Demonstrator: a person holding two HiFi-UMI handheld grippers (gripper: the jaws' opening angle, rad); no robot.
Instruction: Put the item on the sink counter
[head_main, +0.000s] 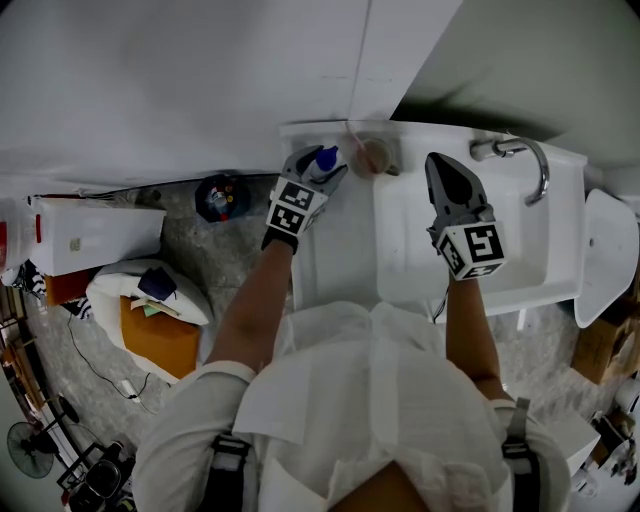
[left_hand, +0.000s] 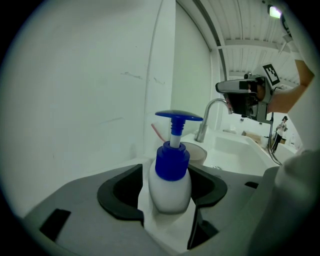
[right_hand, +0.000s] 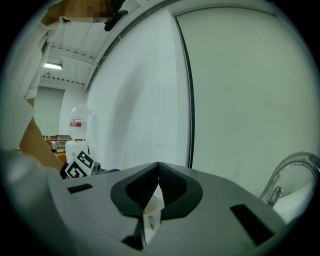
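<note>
Blue-capped bottle upright on counter, between spread jaws of left gripper, released. Right gripper clenched, empty, over basin near tap.

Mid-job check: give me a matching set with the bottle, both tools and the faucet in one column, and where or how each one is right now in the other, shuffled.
Things:
1. bottle
2. left tool
3. right tool
4. faucet

States and places:
A. jaws shut, held over the basin
B. standing upright on the counter, blue pump on top
C. jaws apart, one on each side of the bottle
D. fixed at the basin's far right corner in the head view

Pairs: 1-B, 2-C, 3-A, 4-D
</note>
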